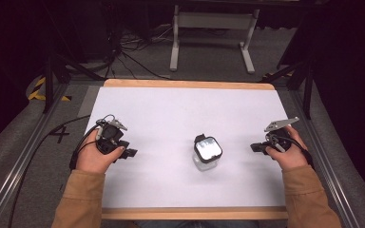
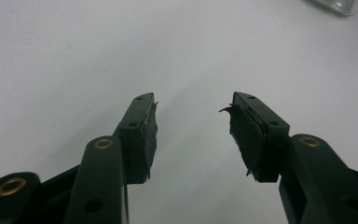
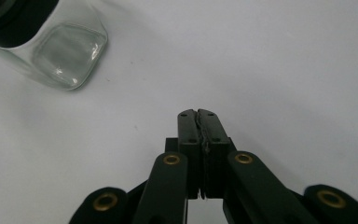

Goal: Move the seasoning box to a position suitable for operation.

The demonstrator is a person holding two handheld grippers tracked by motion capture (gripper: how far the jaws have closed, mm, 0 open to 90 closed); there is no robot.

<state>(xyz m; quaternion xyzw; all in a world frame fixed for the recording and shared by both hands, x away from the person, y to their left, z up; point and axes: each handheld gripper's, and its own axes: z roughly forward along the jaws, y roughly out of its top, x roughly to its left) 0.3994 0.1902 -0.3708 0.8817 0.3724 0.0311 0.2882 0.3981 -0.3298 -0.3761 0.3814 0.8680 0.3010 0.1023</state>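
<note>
Glass jar [image 1: 206, 153] upright between parted left gripper [image 2: 193, 126] and clenched right gripper [image 3: 198, 122]

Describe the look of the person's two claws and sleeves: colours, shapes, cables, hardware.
Each black hand-held claw, left and right, has two flat jaws on hinged links with brass-coloured rivets. The left claw's dark rubbery pads look frayed at the edges. A grey three-cornered plate tops each, and a black cable trails from the left. Both sleeves are tan-orange.

Clear square glass jar [image 1: 206, 153], black lid on, upright, mid-table on white mat, btwn both hands.
</note>
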